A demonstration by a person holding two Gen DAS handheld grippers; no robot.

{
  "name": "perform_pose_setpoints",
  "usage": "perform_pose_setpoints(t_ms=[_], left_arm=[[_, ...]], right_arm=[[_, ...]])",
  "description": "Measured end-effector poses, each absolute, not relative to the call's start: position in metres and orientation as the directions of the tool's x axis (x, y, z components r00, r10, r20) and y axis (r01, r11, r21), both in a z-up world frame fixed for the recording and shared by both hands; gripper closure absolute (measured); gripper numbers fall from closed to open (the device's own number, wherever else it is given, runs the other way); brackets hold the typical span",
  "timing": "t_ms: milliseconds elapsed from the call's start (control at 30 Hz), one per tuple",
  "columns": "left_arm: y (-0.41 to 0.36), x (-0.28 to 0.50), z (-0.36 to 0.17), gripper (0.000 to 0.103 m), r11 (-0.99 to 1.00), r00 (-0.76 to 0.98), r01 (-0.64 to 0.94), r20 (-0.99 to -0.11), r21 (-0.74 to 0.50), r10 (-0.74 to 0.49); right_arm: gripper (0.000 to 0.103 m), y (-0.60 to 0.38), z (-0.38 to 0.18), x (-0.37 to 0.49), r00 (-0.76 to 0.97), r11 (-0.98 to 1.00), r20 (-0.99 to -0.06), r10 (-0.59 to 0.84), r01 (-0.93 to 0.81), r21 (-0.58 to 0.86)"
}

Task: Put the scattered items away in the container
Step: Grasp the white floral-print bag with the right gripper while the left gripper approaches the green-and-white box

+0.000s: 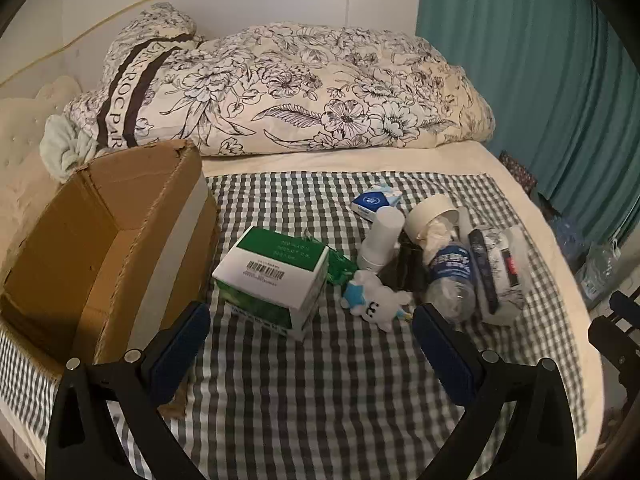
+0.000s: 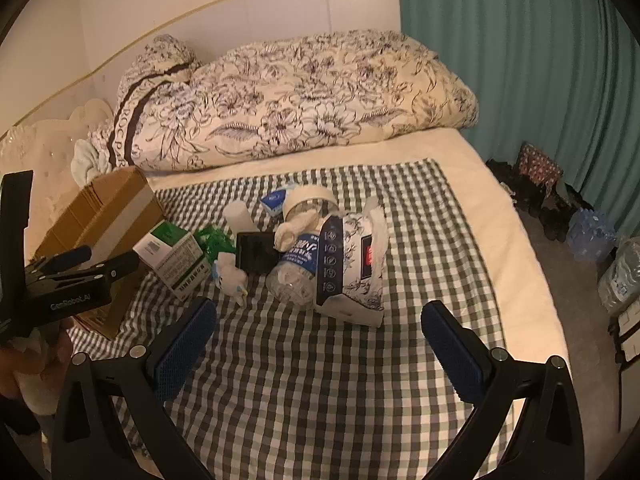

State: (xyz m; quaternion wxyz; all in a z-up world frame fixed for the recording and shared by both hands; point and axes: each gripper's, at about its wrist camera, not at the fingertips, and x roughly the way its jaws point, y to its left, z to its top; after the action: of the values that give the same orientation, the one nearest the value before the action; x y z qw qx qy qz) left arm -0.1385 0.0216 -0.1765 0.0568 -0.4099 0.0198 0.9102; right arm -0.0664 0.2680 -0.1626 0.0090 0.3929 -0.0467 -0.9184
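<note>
Both wrist views look steeply down over the checked cloth (image 1: pixel 320 380) — left nearer the cardboard box (image 1: pixel 100 240), both sharing the clutter.

"GenRobot.AI" marks the left tool (image 2: pixel 86 258); quilt (image 1: pixel 280 88) reads "ROC PAR".

cloth (image 1: pixel 320 380) showing grey-white check | box (image 1: pixel 276 276) showing green-white | carton (image 1: pixel 100 240) showing brown | quilt (image 1: pixel 300 88) showing cream, black floral | curtain (image 1: pixel 540 80) showing teal

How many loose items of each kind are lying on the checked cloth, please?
Small boxes: 2, green-and-white box and blue box
Plastic bottle: 1
White cups: 1 stack
Tape roll: 1
Tissue pack: 1
Plush toy: 1
Total: 7
</note>
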Motion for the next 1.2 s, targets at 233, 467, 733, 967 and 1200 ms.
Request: perform_pose_setpoints(t_ms=[233, 467, 733, 967, 1200], left_arm=[[0.020, -0.157, -0.191, 0.000, -0.983, -0.670, -0.182, -0.736, 0.033, 0.100], [0.017, -0.184, -0.212, 0.000, -0.977, -0.651, -0.207, -0.752, 0.044, 0.104], [0.012, -0.209, -0.238, 0.000, -0.973, -0.633, -0.217, -0.770, 0.078, 0.079], [0.018, -0.219, -0.259, 0.000, -0.969, -0.627, -0.223, -0.777, 0.111, 0.055], [0.026, -0.226, -0.269, 0.000, -0.954, -0.655, -0.224, -0.755, 0.200, -0.005]], right_arm=[[0.000, 0.270, -0.188, -0.087, -0.662, -0.994, -0.747, -0.059, -0.028, 0.103], [0.000, 0.267, -0.204, -0.107, -0.647, -0.995, -0.760, -0.058, -0.024, 0.097], [0.000, 0.263, -0.224, -0.125, -0.627, -0.995, -0.777, -0.061, -0.026, 0.099], [0.000, 0.266, -0.237, -0.142, -0.621, -0.997, -0.783, -0.039, -0.033, 0.075], [0.000, 0.282, -0.256, -0.160, -0.605, -0.995, -0.796, -0.002, -0.081, 0.064]])
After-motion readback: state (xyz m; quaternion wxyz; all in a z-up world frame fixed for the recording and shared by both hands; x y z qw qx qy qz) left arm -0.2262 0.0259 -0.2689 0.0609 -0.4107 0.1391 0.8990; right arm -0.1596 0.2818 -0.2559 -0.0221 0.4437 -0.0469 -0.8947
